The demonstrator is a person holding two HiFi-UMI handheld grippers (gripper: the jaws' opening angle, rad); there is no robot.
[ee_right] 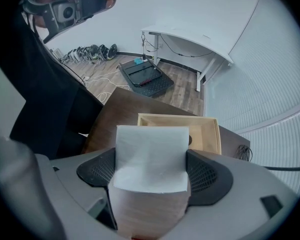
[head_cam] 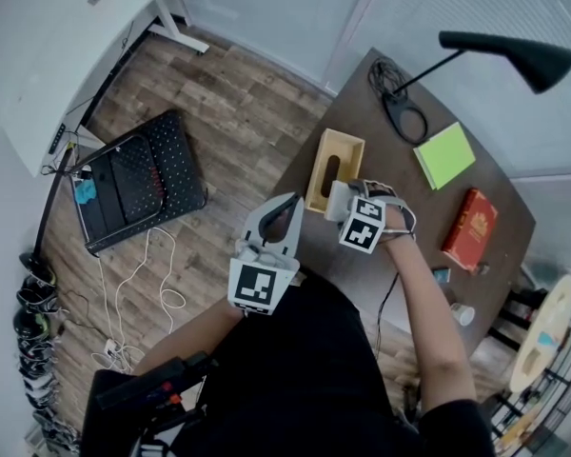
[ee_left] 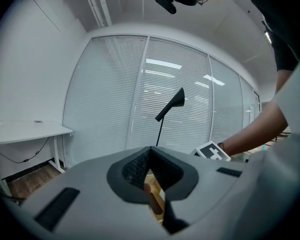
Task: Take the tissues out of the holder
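The wooden tissue holder point(head_cam: 333, 168) lies on the dark table point(head_cam: 400, 265) near its left edge, its slot facing up. Just on the near side of it, my right gripper point(head_cam: 343, 206) is shut on a stack of white tissues point(head_cam: 336, 194). In the right gripper view the tissues point(ee_right: 149, 156) fill the gap between the pads point(ee_right: 206, 176) of that gripper point(ee_right: 151, 175), and the holder point(ee_right: 195, 129) lies beyond them. My left gripper point(head_cam: 293, 201) hangs left of the table edge with its tips touching and nothing held. In the left gripper view its tips point(ee_left: 150, 151) meet, and a bit of the holder point(ee_left: 155, 200) shows through.
On the table stand a black desk lamp point(head_cam: 509, 53) with a coiled cable point(head_cam: 390, 74), a green notepad point(head_cam: 445, 154) and a red book point(head_cam: 470, 225). On the wooden floor to the left lie a black perforated tray point(head_cam: 138, 184) and white cables; a white desk point(head_cam: 67, 36) stands beyond.
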